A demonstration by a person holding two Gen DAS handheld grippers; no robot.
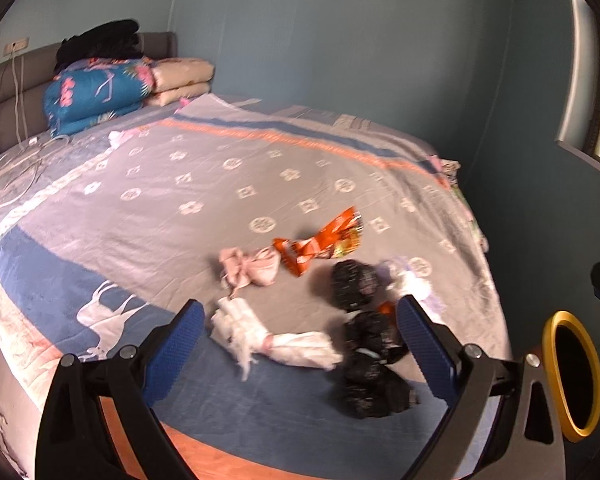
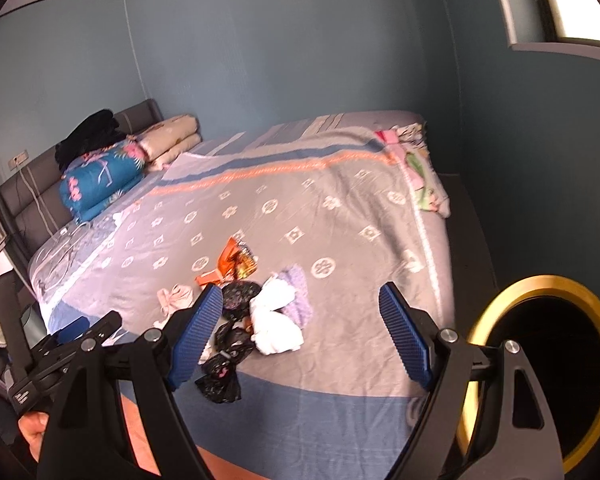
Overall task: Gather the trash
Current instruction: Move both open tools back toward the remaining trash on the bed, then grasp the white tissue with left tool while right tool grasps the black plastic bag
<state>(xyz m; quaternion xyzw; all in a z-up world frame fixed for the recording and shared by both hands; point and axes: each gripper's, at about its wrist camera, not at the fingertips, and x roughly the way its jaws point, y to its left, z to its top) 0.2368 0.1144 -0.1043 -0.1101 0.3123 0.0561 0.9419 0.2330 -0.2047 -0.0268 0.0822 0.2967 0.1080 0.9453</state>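
Note:
Several pieces of trash lie near the foot of the bed (image 1: 148, 216): an orange snack wrapper (image 1: 320, 240), a knotted pink bag (image 1: 252, 270), a knotted white bag (image 1: 276, 342), black bags (image 1: 366, 344) and a white and lilac wad (image 2: 280, 312). A black bin with a yellow rim (image 2: 540, 360) stands at the right beside the bed. My left gripper (image 1: 300, 344) hovers open over the white and black bags, touching nothing. My right gripper (image 2: 300, 328) is open too, with the white wad framed between its blue pads (image 2: 404, 336) but lying below them.
Folded quilts (image 1: 100, 92) and dark clothes (image 1: 100, 44) are stacked at the headboard. A cable (image 1: 24, 168) lies on the bed's far left. Small cloths (image 2: 420, 168) sit at the far right edge. A window ledge (image 2: 560, 48) juts from the blue wall.

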